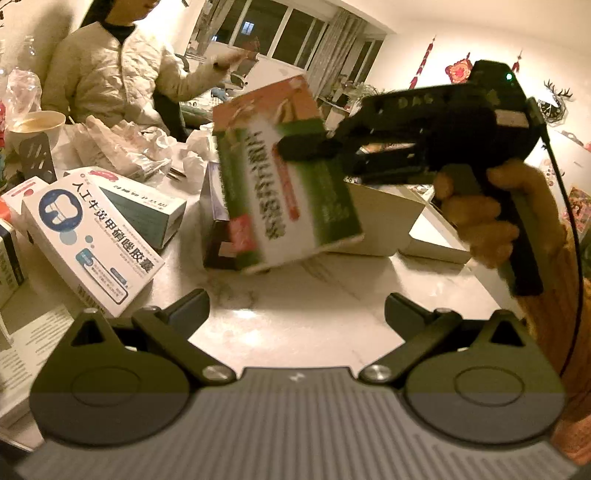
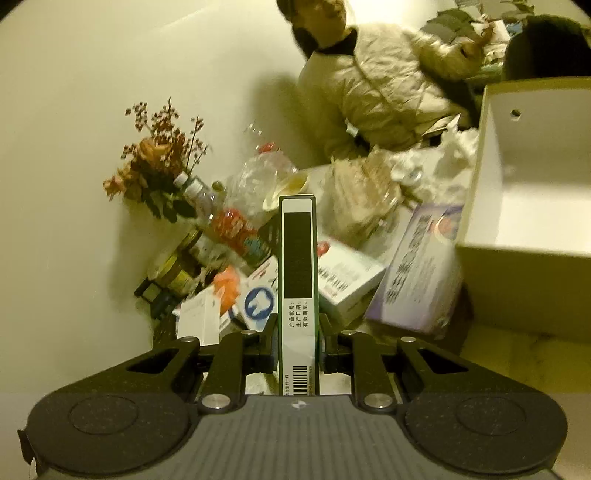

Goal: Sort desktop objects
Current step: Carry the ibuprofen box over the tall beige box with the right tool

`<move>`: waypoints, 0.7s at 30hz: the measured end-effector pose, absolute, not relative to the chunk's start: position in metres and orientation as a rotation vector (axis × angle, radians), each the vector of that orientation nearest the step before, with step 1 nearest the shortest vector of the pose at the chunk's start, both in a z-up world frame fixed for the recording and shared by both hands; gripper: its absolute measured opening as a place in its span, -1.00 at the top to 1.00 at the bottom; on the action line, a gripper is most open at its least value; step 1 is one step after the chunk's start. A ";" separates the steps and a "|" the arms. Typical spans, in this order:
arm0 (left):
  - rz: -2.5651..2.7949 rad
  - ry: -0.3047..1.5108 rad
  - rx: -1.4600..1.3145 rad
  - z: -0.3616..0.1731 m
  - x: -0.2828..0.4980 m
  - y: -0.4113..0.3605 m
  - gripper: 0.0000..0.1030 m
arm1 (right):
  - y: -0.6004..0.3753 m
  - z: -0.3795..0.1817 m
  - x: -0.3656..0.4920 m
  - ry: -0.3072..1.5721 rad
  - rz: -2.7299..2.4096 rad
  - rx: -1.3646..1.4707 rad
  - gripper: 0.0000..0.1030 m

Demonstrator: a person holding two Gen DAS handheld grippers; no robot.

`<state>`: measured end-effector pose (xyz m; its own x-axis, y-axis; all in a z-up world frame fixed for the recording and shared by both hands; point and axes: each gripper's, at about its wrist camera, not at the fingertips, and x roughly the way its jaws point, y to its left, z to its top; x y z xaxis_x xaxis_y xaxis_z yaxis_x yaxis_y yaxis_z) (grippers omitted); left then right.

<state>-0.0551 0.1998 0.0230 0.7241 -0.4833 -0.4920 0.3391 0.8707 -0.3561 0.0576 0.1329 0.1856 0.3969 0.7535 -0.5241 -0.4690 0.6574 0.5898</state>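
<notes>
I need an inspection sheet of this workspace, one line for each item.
Surface: pale marble-look table.
Job's things: green medicine box lifted above the table; white-blue tooth box lying flat; open white carton.
Clutter: plastic bags, bowl, bottles, dried flowers.
Tongs: left tongs open, empty; right tongs shut on the green medicine box.
Cables: black cable by the right hand.
Surroundings: seated person in a pale jacket; dark windows.
</notes>
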 end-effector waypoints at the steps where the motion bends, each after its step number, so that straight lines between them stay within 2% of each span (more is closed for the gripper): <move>1: -0.461 0.611 -0.250 0.023 -0.055 0.199 -0.99 | 0.129 0.189 0.059 0.849 0.790 0.378 0.58; 21: -0.445 0.680 -0.248 0.008 -0.039 0.195 -0.99 | 0.047 0.234 0.104 0.729 0.591 0.412 0.58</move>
